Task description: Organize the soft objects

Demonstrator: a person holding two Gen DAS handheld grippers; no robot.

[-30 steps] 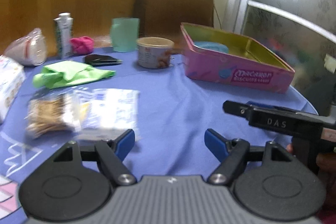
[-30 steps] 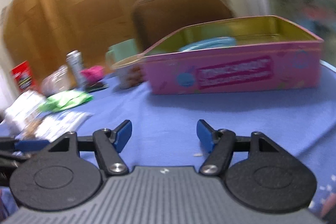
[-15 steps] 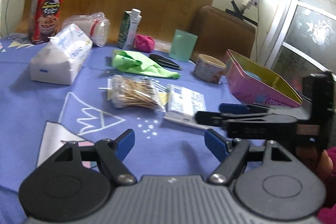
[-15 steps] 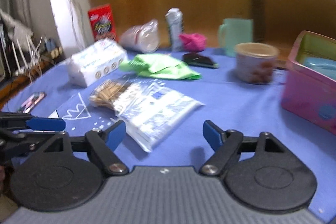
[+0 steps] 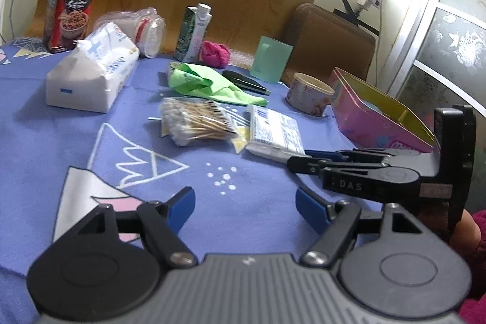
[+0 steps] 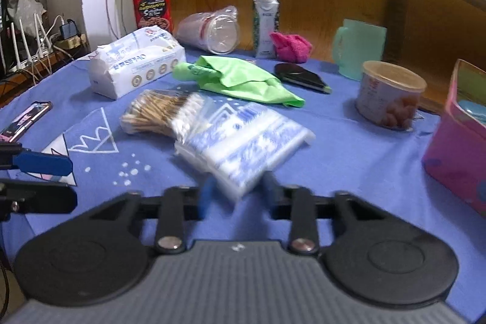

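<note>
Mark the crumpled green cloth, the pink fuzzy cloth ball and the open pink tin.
crumpled green cloth (image 6: 240, 78), right wrist view, middle fold
pink fuzzy cloth ball (image 6: 291, 47), right wrist view, centre
open pink tin (image 5: 376, 123), left wrist view, side wall

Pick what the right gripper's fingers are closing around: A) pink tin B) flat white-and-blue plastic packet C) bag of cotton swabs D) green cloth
B: in the right wrist view the right gripper has just been closing, and the near corner of the white-and-blue packet sits between its blurred fingers; the other three lie farther off.
</note>
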